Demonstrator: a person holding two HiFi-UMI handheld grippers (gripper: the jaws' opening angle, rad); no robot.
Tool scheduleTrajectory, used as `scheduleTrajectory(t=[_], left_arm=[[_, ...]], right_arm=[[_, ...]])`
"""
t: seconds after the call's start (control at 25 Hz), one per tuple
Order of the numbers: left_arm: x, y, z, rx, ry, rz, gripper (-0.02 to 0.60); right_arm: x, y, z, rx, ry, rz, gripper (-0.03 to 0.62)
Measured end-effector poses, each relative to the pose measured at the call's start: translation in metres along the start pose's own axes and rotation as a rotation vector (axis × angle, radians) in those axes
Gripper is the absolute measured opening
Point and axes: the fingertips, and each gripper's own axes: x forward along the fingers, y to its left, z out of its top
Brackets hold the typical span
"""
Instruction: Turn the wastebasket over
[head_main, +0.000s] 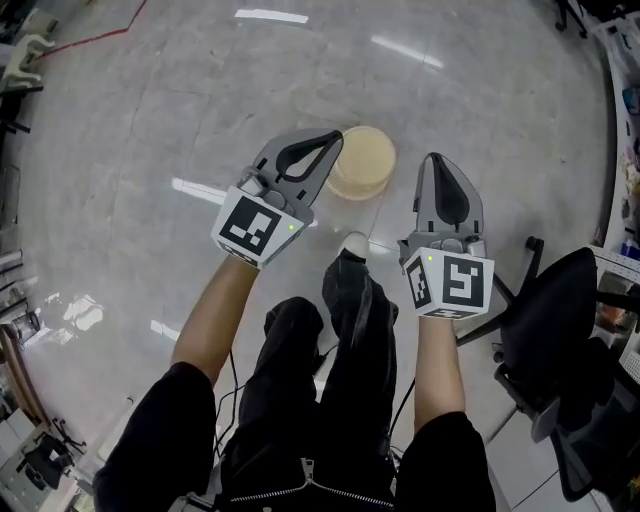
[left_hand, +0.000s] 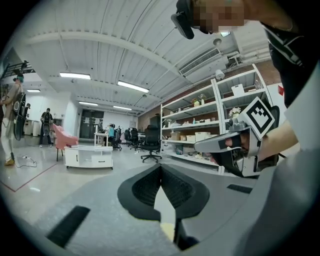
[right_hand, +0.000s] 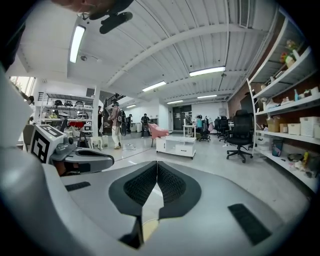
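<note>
Both closed and empty, my left claw (head_main: 330, 143) and right claw (head_main: 438, 166) bracket the wastebasket (head_main: 362, 160) at twelve o'clock; seemingly positioned for tipping it.

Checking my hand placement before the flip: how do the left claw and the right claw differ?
The left claw angles toward the wastebasket and overlaps it in the head view; the right claw points straight ahead, off to its side. Both are shut and empty.
</note>
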Motion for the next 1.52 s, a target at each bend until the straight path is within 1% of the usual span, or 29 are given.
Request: scheduleTrajectory(t=[0.08,0.16,0.32,0.56,0.68,0.8,0.92,1.12,1.24,1.32,1.44,1.52], left_arm=[[0.004,0.005,-0.026,0.044,-0.021,-0.001,0.005],[0.008,0.011,-0.051,0.058,-0.036,0.008,0.005],[0.004,0.021,-0.103,0.063,-0.045,0.009,0.005],[-0.005,0.018,-0.168,0.077,-0.055,0.011,0.005],[-0.005,0.019,-0.202,0.053,-0.056,0.004,0.005],[-0.004,0.018,-0.242,0.065,-0.042,-0.018,0.005],[0.002,0.022,-0.264,0.058,-0.058,-0.011,0.005],[0.007,0.027,-0.293,0.027,-0.073,0.02,0.005],[0.011,0.026,-0.304,0.002,-0.077,0.012,0.005],[0.008,0.023,-0.312,-0.005,-0.073,0.0,0.005],[0.004,0.021,-0.33,0.004,-0.051,-0.006,0.005],[0.005,0.023,-0.345,0.011,-0.036,-0.011,0.005]], right_arm=[[0.007,-0.002,-0.022,-0.013,-0.011,0.007,0.011],[0.018,-0.003,-0.043,-0.036,-0.021,0.015,0.011],[0.038,0.008,-0.084,-0.09,-0.031,0.022,0.011],[0.04,0.014,-0.135,-0.144,-0.058,0.026,0.011],[0.049,0.012,-0.168,-0.178,-0.044,0.019,0.011],[0.055,0.009,-0.203,-0.211,-0.013,0.012,0.011],[0.062,0.008,-0.216,-0.236,-0.028,0.007,0.011],[0.073,0.014,-0.242,-0.222,-0.053,0.004,0.011],[0.077,0.004,-0.255,-0.229,-0.052,-0.021,0.009],[0.076,-0.004,-0.266,-0.249,-0.041,-0.041,0.011],[0.079,-0.015,-0.287,-0.27,-0.01,-0.058,0.011],[0.086,-0.022,-0.305,-0.299,0.028,-0.069,0.011]])
